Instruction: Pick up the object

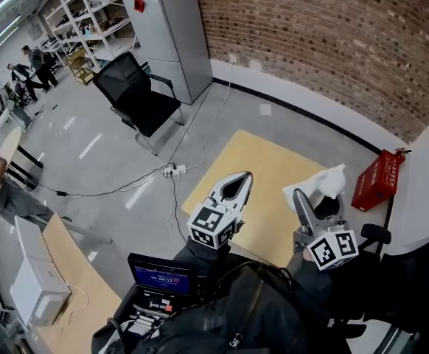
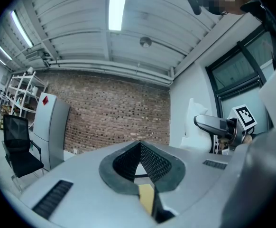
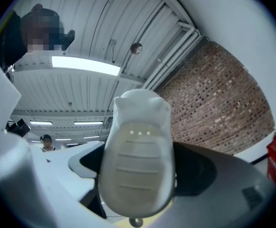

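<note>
A white, ridged, shoe-like object sits between the jaws of my right gripper, which is shut on it and held up above the floor. In the right gripper view the white object fills the middle and hides most of the jaws, pointing toward the ceiling. My left gripper is raised beside it, shut, with its tips touching and nothing between them. Seen from the left gripper, the right gripper and the white object are off to the right.
A yellow board lies on the grey floor below the grippers. A red box stands by the wall at right. A black office chair and a grey cabinet are at the back, cables and a power strip between them.
</note>
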Tool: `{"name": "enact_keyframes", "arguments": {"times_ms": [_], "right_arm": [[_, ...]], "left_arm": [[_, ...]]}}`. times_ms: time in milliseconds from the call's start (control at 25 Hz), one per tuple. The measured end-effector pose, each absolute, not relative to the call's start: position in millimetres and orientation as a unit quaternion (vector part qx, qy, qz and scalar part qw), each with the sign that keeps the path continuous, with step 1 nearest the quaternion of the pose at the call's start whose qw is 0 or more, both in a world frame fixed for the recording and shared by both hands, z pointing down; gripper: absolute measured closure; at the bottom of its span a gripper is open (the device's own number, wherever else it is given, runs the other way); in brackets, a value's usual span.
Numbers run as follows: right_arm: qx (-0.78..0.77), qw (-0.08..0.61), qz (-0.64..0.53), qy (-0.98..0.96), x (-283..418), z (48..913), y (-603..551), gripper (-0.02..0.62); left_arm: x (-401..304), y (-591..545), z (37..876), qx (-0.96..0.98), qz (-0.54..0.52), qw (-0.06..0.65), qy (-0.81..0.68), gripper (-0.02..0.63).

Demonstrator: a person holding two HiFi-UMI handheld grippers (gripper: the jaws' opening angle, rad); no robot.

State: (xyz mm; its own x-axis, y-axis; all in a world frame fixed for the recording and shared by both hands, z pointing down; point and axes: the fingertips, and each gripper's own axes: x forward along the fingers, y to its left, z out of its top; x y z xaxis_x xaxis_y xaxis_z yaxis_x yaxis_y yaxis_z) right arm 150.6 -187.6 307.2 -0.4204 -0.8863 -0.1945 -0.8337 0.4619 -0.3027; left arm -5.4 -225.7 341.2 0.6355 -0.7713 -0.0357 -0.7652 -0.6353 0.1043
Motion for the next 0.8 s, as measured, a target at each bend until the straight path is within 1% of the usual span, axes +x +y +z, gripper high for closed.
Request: {"name": "enact_keyframes", "arguments": {"times_ms": [800], "right_arm": [[-0.513,0.147,-0.086,0.841,150.0,320.4,-183.5,0.152]], "left_arm": [[2.5,-222.5,351.4,0.907,-0.028,0.05,-0.417,0.606]]}}
